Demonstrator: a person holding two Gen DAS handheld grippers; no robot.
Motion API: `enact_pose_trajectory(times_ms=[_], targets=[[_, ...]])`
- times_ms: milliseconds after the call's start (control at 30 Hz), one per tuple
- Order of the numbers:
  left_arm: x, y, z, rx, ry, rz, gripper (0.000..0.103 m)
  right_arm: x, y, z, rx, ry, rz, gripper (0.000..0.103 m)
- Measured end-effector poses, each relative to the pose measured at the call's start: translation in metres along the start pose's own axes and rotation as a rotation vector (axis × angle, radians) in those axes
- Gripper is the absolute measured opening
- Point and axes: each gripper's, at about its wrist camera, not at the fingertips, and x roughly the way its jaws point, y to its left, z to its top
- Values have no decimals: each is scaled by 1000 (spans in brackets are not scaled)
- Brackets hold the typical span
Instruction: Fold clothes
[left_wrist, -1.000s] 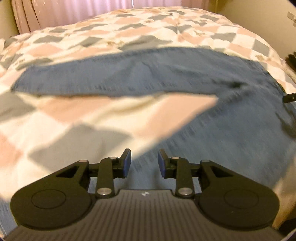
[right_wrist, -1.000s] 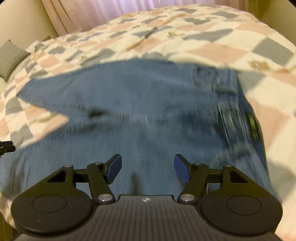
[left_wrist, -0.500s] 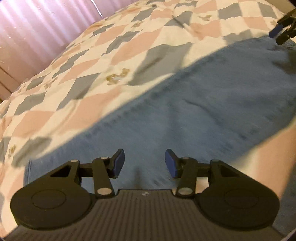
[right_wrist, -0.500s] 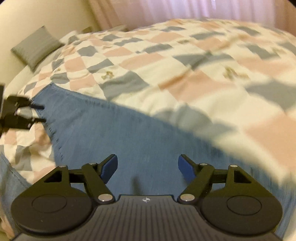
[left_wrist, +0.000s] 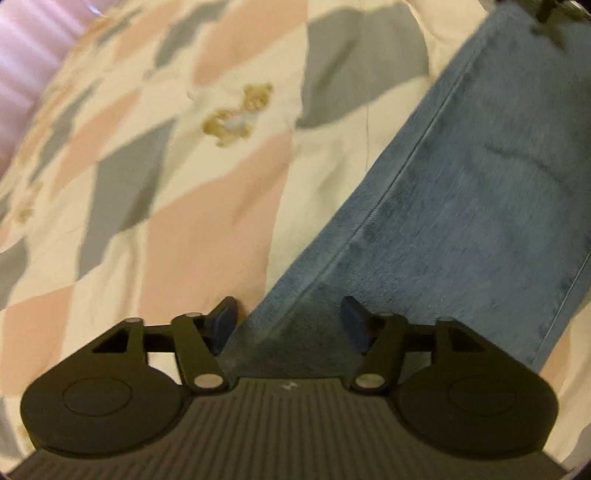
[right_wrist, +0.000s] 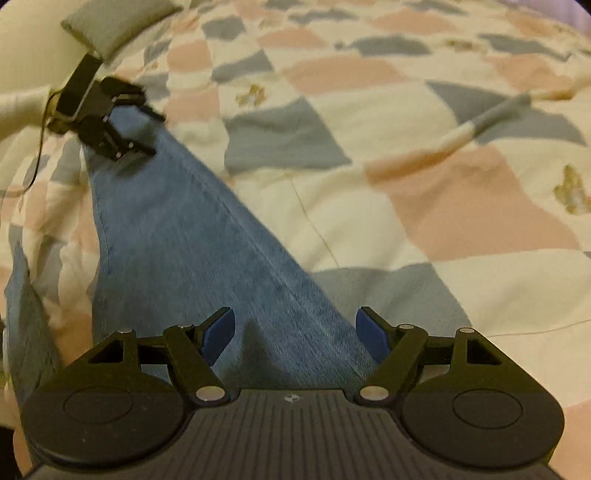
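Blue jeans (left_wrist: 461, 206) lie flat on a checked quilt. In the left wrist view one leg's seamed edge runs from bottom centre to top right. My left gripper (left_wrist: 288, 325) is open low over that edge, with denim between its spread fingers. In the right wrist view the same leg (right_wrist: 184, 229) stretches away to the upper left. My right gripper (right_wrist: 295, 332) is open astride the leg's near part. The left gripper (right_wrist: 151, 131) shows there at the leg's far end, fingers apart around the denim. The other leg (right_wrist: 22, 314) peeks in at the far left.
The pink, grey and cream quilt (right_wrist: 406, 184) covers the whole bed, with a raised crease (right_wrist: 491, 118) at upper right. A grey cushion (right_wrist: 107, 18) lies at the top left. A pale sleeve (right_wrist: 22, 107) reaches in behind the left gripper.
Both grippers swung from the jeans' middle out to the far leg and dropped close to it. The left went to the leg's end and its fingers spread wider.
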Motion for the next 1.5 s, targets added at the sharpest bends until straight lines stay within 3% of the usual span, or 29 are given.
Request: enact_pose_trajectory(times_ms=[133,167,200,233,267,300,367,500,633,767,900,1000,1100,1167,1267,1333,1400,1500], targets=[[22,8,2,25,41,-86,68,12,-14,-1,17,80,10,78],[22,4,2,50,41,-98,57,14,-17,-3,22,89,11,77],[22,0,2,78,39,-111,41,17,-19,-5,27,95,12,77],[20,-7,2,115,37,-110,34,19,-21,-6,33,95,15,75],[18,-16,1,157,35,-101,22,20,-21,-8,36,93,15,63],[16,-25,-1,197,34,-86,12,21,-21,-8,37,96,14,57],[11,-45,-5,274,36,-14,9,17,-14,-8,19,94,-2,26],[-8,-77,-18,327,21,151,7,-3,24,-12,-133,58,-136,8],[-52,-108,-42,226,-21,294,7,-36,85,-35,-297,-39,-333,4],[-115,-158,-75,118,-52,418,7,-77,157,-75,-372,-177,-478,3],[-192,-230,-116,-13,-73,518,7,-116,253,-136,-432,-270,-602,3],[-238,-295,-148,-103,-80,558,7,-123,317,-197,-426,-267,-664,3],[-240,-364,-190,-250,-48,505,15,-103,359,-262,-294,-199,-648,11],[-221,-406,-220,-302,14,426,20,-75,374,-302,-177,-99,-628,35],[-206,-452,-254,-396,85,308,20,-64,380,-341,65,-38,-591,38],[-214,-455,-266,-538,62,245,21,-82,367,-357,312,-108,-528,45],[-227,-446,-278,-730,8,189,31,-111,341,-375,587,-247,-467,52],[-232,-417,-293,-1002,-74,136,33,-148,286,-406,957,-490,-387,53]])
